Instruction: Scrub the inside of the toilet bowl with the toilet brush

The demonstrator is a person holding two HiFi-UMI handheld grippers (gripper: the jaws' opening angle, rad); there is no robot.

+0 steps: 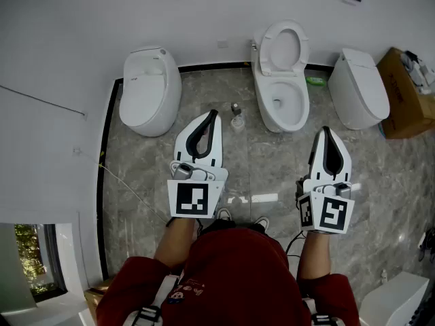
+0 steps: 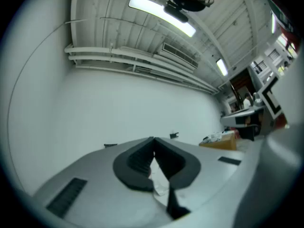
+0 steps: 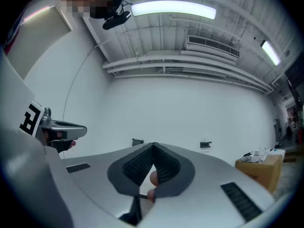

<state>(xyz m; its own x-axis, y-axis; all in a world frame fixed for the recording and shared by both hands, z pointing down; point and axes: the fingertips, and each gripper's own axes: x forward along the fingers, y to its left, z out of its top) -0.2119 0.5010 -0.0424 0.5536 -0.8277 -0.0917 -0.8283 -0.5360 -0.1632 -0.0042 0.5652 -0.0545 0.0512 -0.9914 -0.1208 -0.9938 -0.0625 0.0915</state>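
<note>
Both grippers hover over the grey marble floor [image 1: 272, 161], each empty. The left gripper [image 1: 215, 114] has its jaws clenched tip to tip, and the right gripper [image 1: 325, 130] is likewise pinched closed. Ahead, the white ceramic toilet bowl [image 1: 282, 104] stands with its lid up. The small pale toilet brush [image 1: 236, 117] sits upright in its holder on the floor just left of it, untouched.

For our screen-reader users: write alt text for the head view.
A person in a red top holds the left gripper and right gripper, both shut and empty, over a grey marble floor. The middle toilet of three along the wall ahead has its lid up; a brush stands just left of it.
</note>
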